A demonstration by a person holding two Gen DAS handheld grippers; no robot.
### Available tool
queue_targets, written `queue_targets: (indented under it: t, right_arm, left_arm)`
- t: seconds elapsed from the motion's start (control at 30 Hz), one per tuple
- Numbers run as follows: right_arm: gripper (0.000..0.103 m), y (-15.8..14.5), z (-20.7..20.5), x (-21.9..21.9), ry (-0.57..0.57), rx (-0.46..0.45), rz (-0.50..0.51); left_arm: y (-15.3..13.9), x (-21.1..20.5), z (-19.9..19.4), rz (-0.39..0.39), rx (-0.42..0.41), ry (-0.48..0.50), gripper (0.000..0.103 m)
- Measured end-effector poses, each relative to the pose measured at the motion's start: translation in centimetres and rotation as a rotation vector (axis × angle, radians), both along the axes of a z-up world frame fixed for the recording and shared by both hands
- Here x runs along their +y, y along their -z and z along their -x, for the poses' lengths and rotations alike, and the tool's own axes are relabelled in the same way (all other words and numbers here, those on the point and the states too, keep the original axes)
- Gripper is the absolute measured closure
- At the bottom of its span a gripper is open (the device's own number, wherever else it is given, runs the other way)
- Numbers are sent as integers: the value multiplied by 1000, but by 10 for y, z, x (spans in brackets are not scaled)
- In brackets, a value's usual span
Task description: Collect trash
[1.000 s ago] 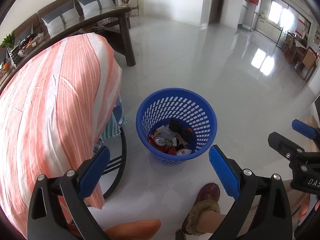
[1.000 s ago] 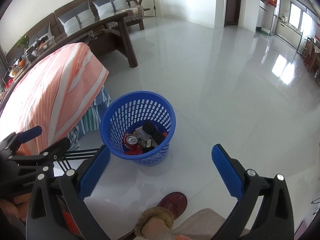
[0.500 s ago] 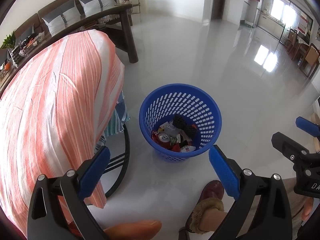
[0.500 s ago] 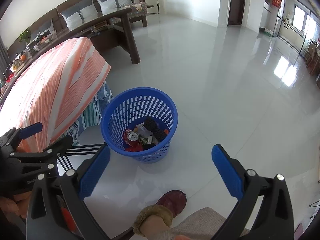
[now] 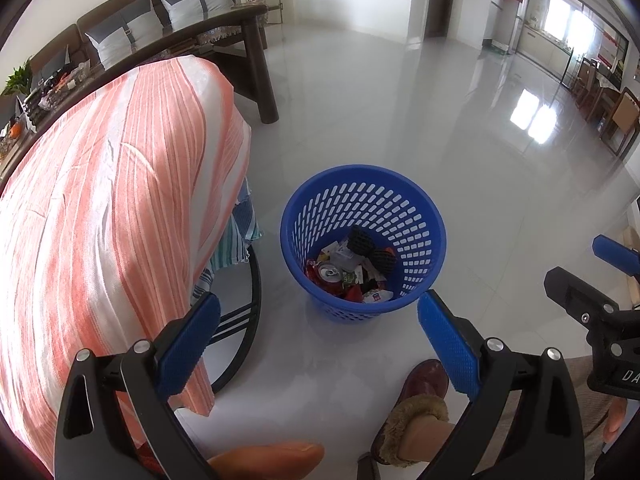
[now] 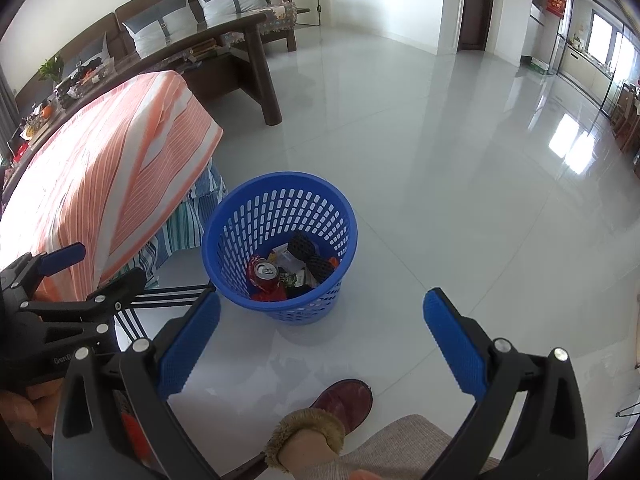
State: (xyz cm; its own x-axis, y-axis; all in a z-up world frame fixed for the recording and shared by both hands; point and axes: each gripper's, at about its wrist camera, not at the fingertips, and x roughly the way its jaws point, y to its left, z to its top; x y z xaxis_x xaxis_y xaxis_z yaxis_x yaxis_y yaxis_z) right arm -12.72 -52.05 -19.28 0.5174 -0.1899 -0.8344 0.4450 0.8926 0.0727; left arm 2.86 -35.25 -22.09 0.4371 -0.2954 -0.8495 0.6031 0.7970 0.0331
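A blue perforated waste basket [image 5: 416, 216] stands on the white tiled floor; it also shows in the right wrist view [image 6: 248, 232]. Inside lie a drink can [image 5: 330, 271], red wrappers, paper scraps and two black foam pieces [image 5: 362, 240]. My left gripper [image 5: 318, 334] is open and empty, above and in front of the basket. My right gripper [image 6: 320, 334] is open and empty too, to the right of the left one [image 6: 76, 280].
A table under an orange striped cloth [image 5: 112, 208] stands left of the basket, with a black curved frame [image 5: 250, 320] beneath. A dark wooden coffee table [image 6: 256, 80] and sofa sit behind. The person's slipper [image 6: 344, 402] is near the basket.
Both grippers have risen and drawn back a little, so the basket sits slightly higher in both views. Both stay open and empty.
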Motion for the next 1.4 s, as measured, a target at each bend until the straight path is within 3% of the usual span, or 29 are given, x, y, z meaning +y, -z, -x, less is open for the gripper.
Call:
queue_targets:
  t: [0.83,1.17,1.27,1.4]
  right_arm:
    - [5,2,-2,3,-8,10,0]
    - [5,4,-3,-1,3,12,-10]
    - [5,5,-2,-4,14,13,-16]
    - [5,6,-2,-7,32,13,-25]
  left_arm:
    - [2,-2,1,-5,7,0,5]
    - [-5,-1,6,28,-9,7,7]
    - [-8,0,5,40,32,16,7]
    - [-13,1,6,45,26,19,6]
